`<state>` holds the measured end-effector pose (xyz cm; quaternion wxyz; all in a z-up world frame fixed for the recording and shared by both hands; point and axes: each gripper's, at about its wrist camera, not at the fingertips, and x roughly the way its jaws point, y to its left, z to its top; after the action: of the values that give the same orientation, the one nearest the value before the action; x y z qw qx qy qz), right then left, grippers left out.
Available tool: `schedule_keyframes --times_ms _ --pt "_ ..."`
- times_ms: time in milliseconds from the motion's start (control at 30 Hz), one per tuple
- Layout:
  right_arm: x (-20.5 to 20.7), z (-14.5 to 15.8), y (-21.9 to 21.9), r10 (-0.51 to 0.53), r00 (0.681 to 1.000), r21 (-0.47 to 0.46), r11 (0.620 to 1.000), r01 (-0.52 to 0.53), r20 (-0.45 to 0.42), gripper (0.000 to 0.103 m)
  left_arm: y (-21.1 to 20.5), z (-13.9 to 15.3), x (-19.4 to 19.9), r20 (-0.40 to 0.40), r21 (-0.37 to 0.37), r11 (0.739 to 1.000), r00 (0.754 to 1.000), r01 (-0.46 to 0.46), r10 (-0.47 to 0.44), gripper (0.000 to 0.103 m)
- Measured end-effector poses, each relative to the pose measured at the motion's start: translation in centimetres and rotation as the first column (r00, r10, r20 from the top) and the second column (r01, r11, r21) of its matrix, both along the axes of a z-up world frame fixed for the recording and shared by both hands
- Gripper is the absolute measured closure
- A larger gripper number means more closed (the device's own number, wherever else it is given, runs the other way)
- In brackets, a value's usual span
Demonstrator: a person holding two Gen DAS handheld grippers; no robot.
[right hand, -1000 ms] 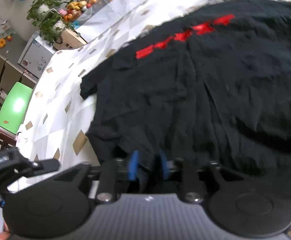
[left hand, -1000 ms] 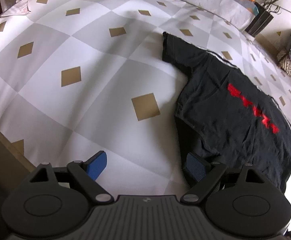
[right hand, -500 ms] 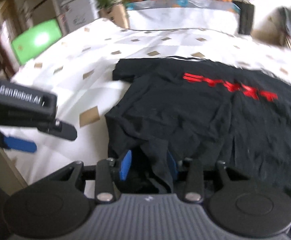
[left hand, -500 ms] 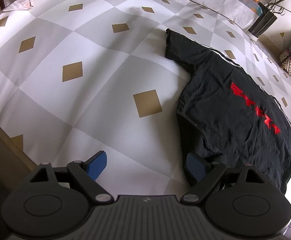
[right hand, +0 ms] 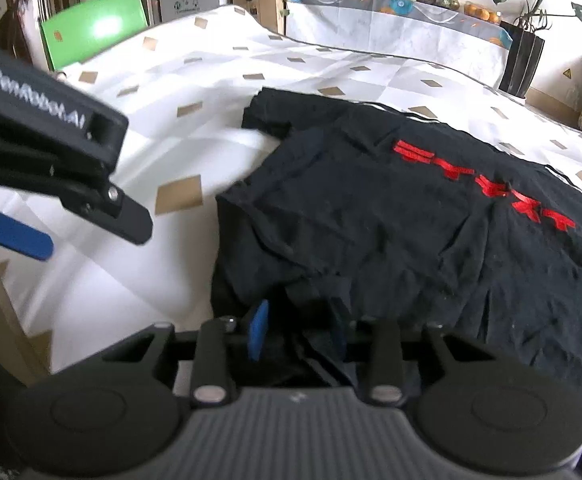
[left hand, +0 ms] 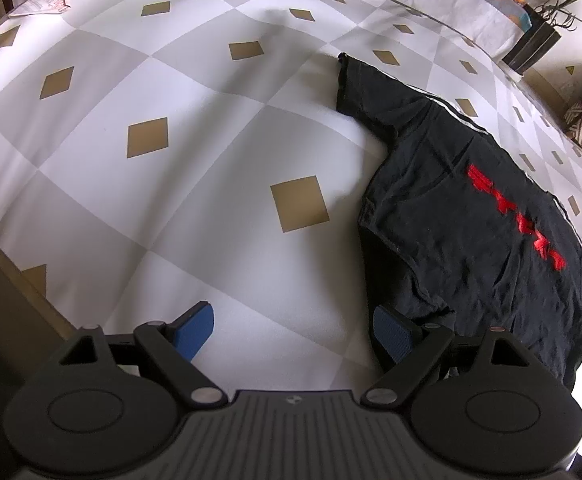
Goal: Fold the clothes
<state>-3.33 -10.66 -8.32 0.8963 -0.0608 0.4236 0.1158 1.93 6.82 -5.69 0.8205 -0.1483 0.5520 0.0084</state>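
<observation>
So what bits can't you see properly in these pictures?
- Black T-shirt with red print: its near edge is hidden behind the right claw in the right wrist view.
- The same shirt's right side is cut off by the picture's edge.
- Red print: too warped to read, left wrist view.

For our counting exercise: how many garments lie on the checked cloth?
1: a black T-shirt with red print, spread on the right part of the checked cloth. None other shows, though the cloth runs beyond both views.
</observation>
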Motion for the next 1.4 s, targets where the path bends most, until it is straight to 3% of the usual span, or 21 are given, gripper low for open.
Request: schedule_keyframes --times_ms 100,200,400,533,700,967,1100,1333,1400 --pt "0.0 -0.3 0.2 0.001 1.0 -0.02 1.0 0.0 0.011 0.075 -0.2 0.0 0.0 0.002 0.005 1.0 1.0 0.005 -0.005 0.016" --pt "0.2 -0.5 0.1 -0.021 1.0 -0.025 0.999 0.021 0.019 0.083 -0.3 0.1 0.1 0.01 0.013 1.0 1.0 0.012 -0.012 0.016" --pt "1.1 -0.1 -2.3 -0.139 0.99 0.107 0.984 0.142 -0.033 0.092 -0.1 0.3 0.0 0.021 0.014 1.0 1.0 0.007 -0.007 0.016" --pt "1.1 0.6 -3.9 -0.174 0.981 0.266 0.945 0.191 -0.086 0.092 0.1 0.8 0.0 0.035 0.016 1.0 0.999 0.002 -0.002 0.016" --pt "0.4 1.6 -4.4 -0.126 0.981 0.47 0.864 0.18 -0.145 0.092 0.6 2.5 -0.3 0.09 0.029 1.0 0.996 -0.009 0.007 0.016" --pt "-1.1 2.0 -0.7 0.101 0.98 0.607 0.794 0.023 -0.17 0.089 1.5 4.5 -0.9 0.156 0.051 0.998 0.988 -0.028 0.019 0.016" --pt "-1.7 1.5 1.4 0.187 0.966 0.578 0.814 -0.05 -0.18 0.087 1.6 4.4 -0.8 0.149 0.065 0.998 0.989 -0.026 0.016 0.016" --pt "-2.8 2.7 0.8 0.114 0.984 0.437 0.898 -0.045 -0.134 0.07 1.7 4.1 -0.9 0.144 0.059 0.998 0.989 -0.033 0.024 0.016" --pt "-2.9 2.7 0.9 0.12 0.984 0.429 0.902 -0.053 -0.131 0.069 1.6 4.0 -1.0 0.142 0.054 0.998 0.99 -0.032 0.024 0.016"
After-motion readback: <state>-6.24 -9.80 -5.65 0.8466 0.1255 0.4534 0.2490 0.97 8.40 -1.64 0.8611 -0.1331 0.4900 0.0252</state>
